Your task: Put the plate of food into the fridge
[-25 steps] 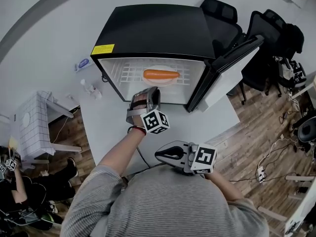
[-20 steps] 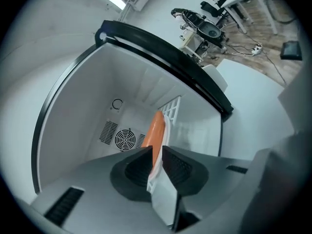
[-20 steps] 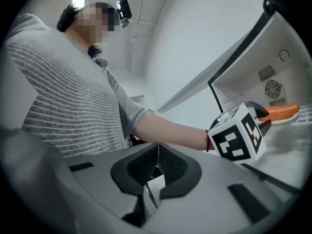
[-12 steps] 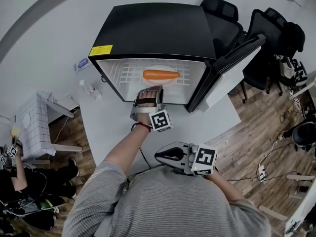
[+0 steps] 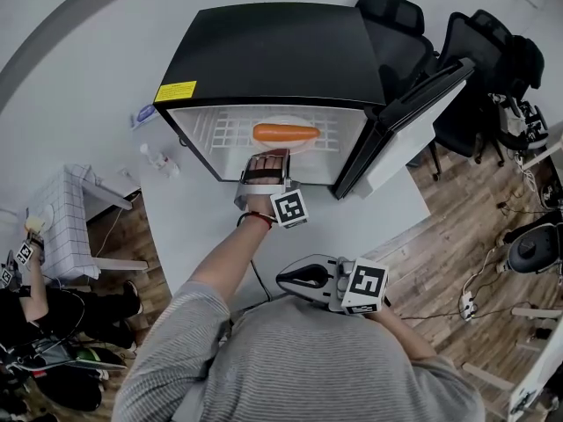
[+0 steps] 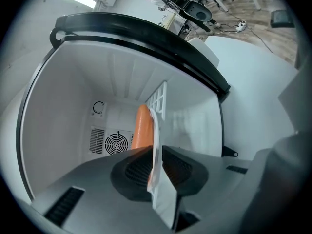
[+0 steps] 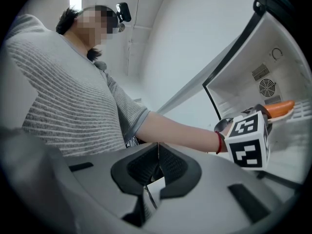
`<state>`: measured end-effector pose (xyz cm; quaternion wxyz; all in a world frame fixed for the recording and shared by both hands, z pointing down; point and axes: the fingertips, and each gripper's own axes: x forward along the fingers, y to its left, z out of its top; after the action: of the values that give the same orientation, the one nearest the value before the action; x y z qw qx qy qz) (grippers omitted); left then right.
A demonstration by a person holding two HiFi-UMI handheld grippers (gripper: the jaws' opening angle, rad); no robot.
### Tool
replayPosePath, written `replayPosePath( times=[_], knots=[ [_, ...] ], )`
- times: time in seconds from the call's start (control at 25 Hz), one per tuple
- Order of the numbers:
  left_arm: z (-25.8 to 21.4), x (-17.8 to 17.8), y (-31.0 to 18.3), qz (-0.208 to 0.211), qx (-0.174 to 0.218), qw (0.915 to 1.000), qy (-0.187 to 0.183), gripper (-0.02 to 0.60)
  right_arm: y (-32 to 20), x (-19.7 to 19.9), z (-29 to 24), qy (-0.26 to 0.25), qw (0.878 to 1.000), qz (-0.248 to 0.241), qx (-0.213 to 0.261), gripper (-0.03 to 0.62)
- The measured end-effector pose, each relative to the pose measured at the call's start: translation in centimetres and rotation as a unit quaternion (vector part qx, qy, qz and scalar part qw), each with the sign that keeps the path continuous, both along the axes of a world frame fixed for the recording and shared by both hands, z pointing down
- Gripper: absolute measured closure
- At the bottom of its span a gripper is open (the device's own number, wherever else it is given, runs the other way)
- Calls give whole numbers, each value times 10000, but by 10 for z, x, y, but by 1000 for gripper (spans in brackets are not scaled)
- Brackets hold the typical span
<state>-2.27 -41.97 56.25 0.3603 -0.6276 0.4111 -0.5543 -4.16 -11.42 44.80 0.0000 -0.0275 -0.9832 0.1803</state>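
Your left gripper point(image 6: 155, 169) is clamped on the near rim of the plate point(image 6: 155, 135). Both pads press on the thin white edge, which the left gripper view shows edge-on at frame centre. In the head view, this gripper point(image 5: 266, 159) sits at the mouth of the fridge point(image 5: 281, 51), just above frame centre.

The plate point(image 5: 283, 146) lies inside the fridge cavity on the white wire shelf point(image 5: 224, 130). It carries one long orange piece of food point(image 5: 286, 133), lying crosswise on the plate. In the left gripper view, the food point(image 6: 142, 128) extends beyond the jaws toward the round fan grille point(image 6: 115, 143) on the back wall.

The fridge door point(image 5: 413, 117) stands open at the right of the head view. The fridge rests on a white table point(image 5: 369, 218).

Your right gripper point(image 5: 297, 277) has its jaws together with nothing between them. It is held at lower centre, close to your torso and well apart from the fridge.
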Motion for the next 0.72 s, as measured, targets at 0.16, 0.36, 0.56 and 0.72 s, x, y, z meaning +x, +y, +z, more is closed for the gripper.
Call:
replayPosePath(
  times=[0.16, 0.36, 0.56, 0.72],
  knots=[
    [-10, 3, -1, 89, 114, 9999, -43, 554, -4, 1, 0, -9, 10000, 52, -9, 579],
    [-6, 7, -2, 31, -62, 9998, 163, 555, -5, 1, 2, 12, 10000, 41, -42, 579],
    [1, 0, -14, -110, -130, 9997, -152, 555, -6, -1, 4, 27, 10000, 10, -89, 579],
    [1, -4, -24, -160, -168, 9991, -349, 555, -6, -1, 5, 42, 9999, 13, -112, 579]
  ],
)
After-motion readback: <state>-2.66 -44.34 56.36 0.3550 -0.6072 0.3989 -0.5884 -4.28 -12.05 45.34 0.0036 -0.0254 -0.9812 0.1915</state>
